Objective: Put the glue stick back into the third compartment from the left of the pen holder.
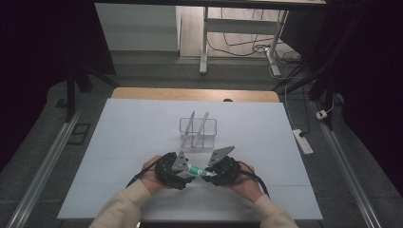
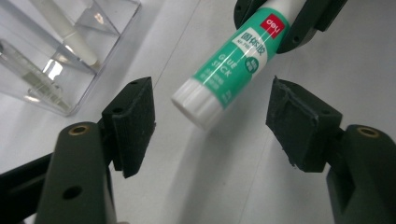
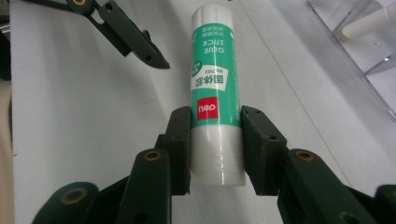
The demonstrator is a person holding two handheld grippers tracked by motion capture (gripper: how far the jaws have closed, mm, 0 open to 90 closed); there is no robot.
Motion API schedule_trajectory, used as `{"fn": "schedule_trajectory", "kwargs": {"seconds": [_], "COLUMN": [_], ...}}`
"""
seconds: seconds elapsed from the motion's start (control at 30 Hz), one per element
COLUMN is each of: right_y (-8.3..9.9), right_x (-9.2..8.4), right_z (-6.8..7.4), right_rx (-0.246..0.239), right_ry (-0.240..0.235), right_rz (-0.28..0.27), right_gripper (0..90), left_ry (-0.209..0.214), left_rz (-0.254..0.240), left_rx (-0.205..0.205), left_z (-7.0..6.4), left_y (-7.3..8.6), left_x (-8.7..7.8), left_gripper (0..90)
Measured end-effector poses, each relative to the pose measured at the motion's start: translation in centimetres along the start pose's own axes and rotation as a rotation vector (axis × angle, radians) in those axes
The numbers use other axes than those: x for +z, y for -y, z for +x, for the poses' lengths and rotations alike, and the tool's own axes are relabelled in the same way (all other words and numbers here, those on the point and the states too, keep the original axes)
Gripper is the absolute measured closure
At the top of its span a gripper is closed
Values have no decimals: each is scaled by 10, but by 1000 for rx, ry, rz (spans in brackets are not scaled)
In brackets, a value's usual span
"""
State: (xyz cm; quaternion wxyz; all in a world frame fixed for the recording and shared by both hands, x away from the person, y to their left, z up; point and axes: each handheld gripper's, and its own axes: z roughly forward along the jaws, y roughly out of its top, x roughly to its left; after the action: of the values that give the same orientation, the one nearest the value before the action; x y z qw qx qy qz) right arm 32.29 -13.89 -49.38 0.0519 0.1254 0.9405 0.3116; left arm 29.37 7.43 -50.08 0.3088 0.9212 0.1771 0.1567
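A green and white glue stick lies level above the white table, between the two grippers. My right gripper is shut on its white cap end, with one pad on each side. The stick's label points away from it toward the left gripper's jaw. My left gripper stands open, and its black pads flank the stick's other white end without touching it. From above, the left gripper and the right gripper face each other near the table's front edge, each in a hand.
A clear plastic organiser with upright dividers stands just behind the grippers and holds white pen-like sticks. The white table top spreads wide on both sides. Desk legs and cables lie on the floor beyond.
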Motion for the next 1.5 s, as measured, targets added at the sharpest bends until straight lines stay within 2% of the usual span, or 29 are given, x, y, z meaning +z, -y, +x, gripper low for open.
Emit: {"fn": "schedule_trajectory", "kwargs": {"seconds": [0.2,0.27,0.37,0.6,0.7,0.8,0.87,1.0,1.13,1.5], "right_y": [-1,-1,-1,-2,-3,-3,-2,-1,0,7], "right_x": [1,1,0,-2,-5,-9,-12,-14,-16,-27], "right_z": [1,2,2,3,4,1,-1,-2,-4,-12], "right_rx": [-6,-14,-25,-36,-40,1,24,57,83,159], "right_ry": [-17,-22,-34,-63,-67,-72,-57,-20,6,84], "right_rz": [8,10,8,-6,-22,-88,-112,-138,-173,-285], "right_gripper": [646,646,646,644,638,614,579,517,470,398], "left_ry": [6,7,-15,0,31,61,71,67,61,9], "left_rz": [16,22,45,89,86,70,56,51,31,-23], "left_rx": [66,90,134,194,192,192,192,168,128,13], "left_z": [-5,-8,-11,-16,-13,-11,-11,-8,-3,12], "left_y": [-6,-7,-7,-6,-5,-5,-5,-4,-1,7], "left_x": [5,7,9,14,12,11,9,8,6,-4], "left_gripper": [342,372,434,559,582,618,644,658,659,659]}}
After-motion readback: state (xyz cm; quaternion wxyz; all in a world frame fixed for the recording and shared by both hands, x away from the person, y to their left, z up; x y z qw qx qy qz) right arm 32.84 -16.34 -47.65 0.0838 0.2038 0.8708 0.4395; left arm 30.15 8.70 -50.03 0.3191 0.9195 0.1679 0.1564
